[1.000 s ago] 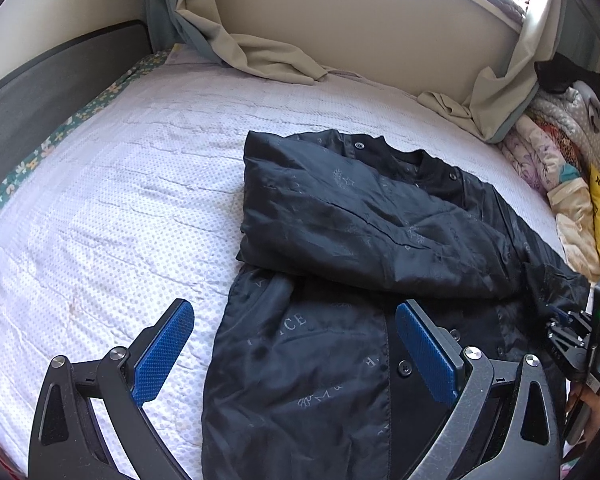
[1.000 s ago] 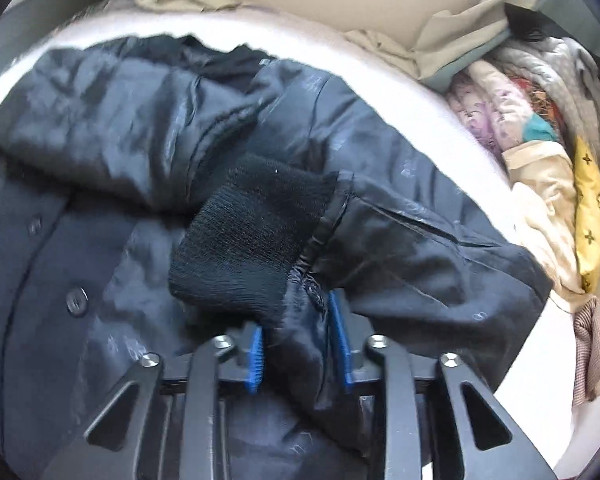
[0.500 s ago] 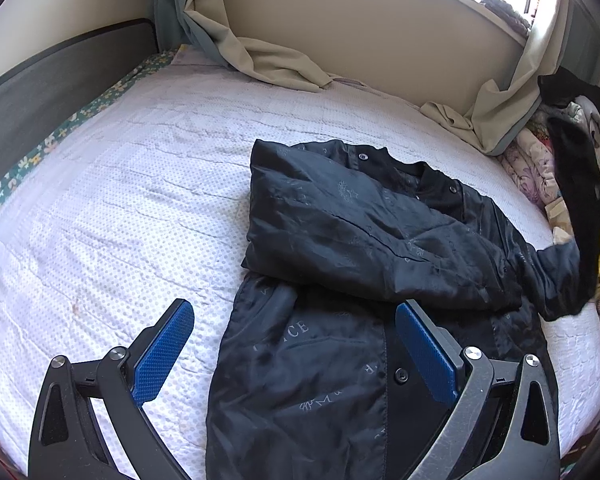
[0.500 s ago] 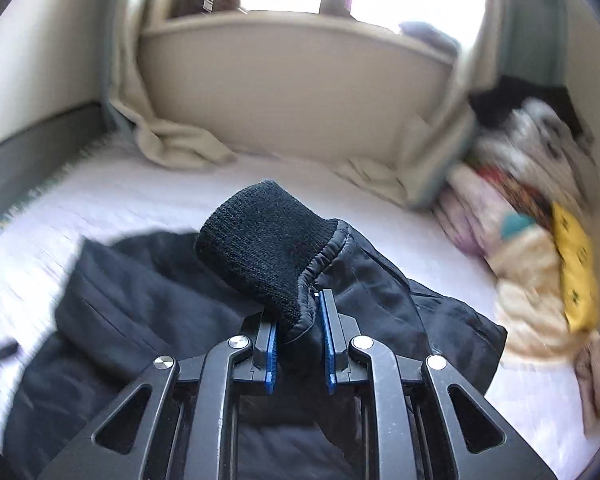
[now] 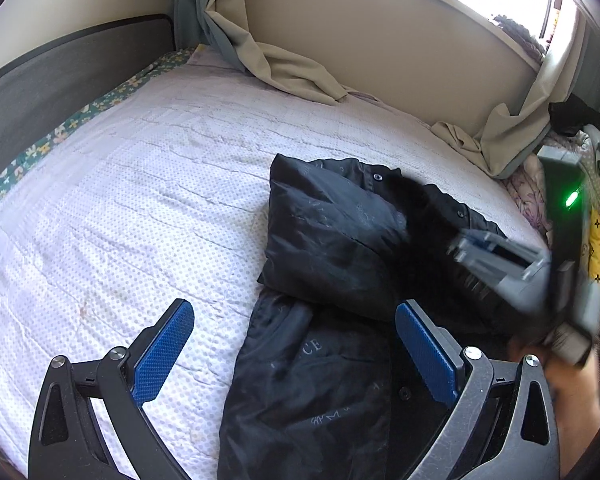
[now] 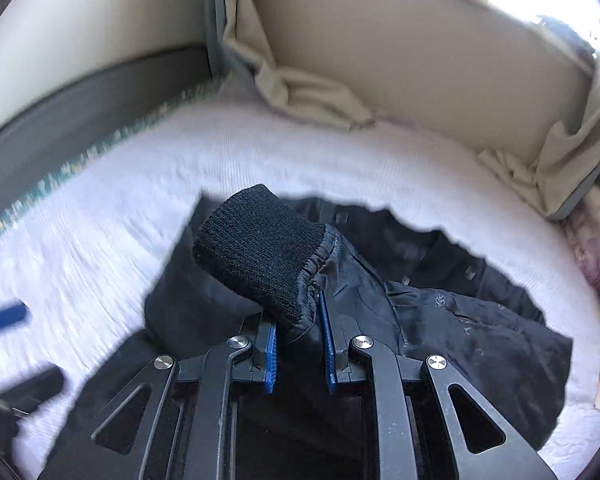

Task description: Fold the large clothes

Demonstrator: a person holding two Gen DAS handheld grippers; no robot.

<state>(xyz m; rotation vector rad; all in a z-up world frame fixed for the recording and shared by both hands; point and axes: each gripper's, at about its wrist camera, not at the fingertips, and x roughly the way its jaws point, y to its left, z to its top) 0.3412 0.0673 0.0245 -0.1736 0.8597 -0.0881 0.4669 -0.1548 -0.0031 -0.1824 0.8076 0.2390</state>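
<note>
A black jacket lies on the white bed with one sleeve folded across its chest. My left gripper hangs open above the jacket's lower half, nothing between its blue pads. My right gripper pinches the other sleeve just behind its knitted cuff and holds it lifted over the jacket. Its jaws are opening slightly, and the sleeve is still pressed between the pads. In the left wrist view the right gripper is a blur over the jacket's right side, with a hand below it.
A dark headboard with a floral strip runs along the left. Beige curtains drape onto the bed at the back, under a window. A pile of colourful clothes sits at the right edge. White bedding spreads left of the jacket.
My right gripper has lifted the sleeve off the jacket's right side and swung it up and leftward over the body. The left gripper has stayed open and nearly still.
</note>
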